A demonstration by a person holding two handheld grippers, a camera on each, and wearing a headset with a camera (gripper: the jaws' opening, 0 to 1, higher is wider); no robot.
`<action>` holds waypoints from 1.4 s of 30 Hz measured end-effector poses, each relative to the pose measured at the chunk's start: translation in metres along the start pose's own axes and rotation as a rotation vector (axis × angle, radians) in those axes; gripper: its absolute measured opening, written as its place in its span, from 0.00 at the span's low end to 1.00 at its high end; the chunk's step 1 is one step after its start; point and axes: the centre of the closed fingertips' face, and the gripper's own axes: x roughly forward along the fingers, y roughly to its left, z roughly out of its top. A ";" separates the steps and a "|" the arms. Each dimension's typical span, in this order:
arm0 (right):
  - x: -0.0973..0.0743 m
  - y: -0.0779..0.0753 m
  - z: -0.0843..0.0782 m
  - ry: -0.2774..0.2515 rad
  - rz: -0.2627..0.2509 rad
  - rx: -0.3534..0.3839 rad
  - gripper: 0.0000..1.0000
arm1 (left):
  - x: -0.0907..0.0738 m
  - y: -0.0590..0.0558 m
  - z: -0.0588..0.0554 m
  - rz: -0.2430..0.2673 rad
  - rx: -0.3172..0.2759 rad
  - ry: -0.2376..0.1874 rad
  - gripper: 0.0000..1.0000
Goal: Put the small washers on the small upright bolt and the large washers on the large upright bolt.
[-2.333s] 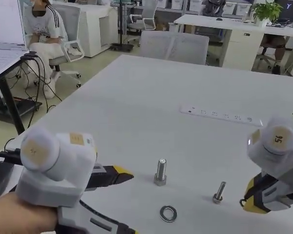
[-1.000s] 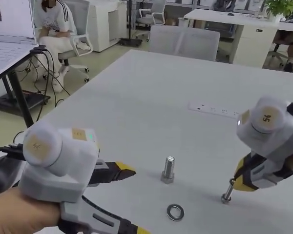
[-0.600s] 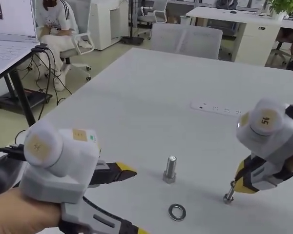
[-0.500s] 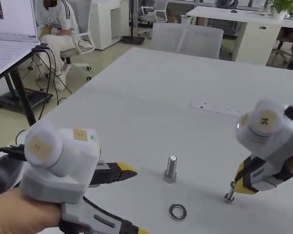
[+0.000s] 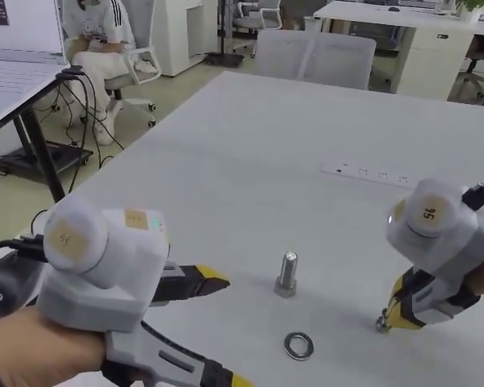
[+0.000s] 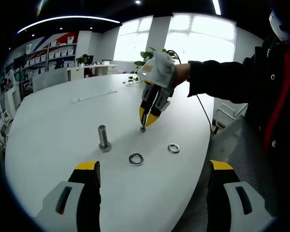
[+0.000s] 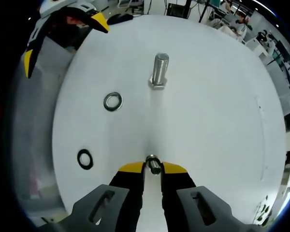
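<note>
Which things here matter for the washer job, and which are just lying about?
For the job: large bolt, small bolt, washer, second washer.
Lying about: power strip, laptop, office chair.

One large bolt [image 7: 158, 70], one small bolt [image 7: 153, 165] — two washers [image 7: 113, 101].

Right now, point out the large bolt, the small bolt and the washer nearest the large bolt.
large bolt [image 5: 287, 270], head view, on its threaded shaft.
small bolt [image 7: 153, 165], right gripper view, on its top end.
washer [image 5: 289, 346], head view, on its left rim.
</note>
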 end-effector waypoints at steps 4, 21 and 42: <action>0.002 0.000 -0.001 0.001 0.007 0.008 0.14 | 0.000 0.000 0.000 0.001 -0.002 0.002 0.91; 0.008 0.001 0.000 0.002 0.011 -0.001 0.15 | 0.000 0.000 -0.001 0.002 -0.006 0.003 0.91; 0.002 0.000 -0.005 -0.005 -0.001 0.011 0.31 | 0.002 -0.001 -0.001 -0.003 -0.003 0.001 0.91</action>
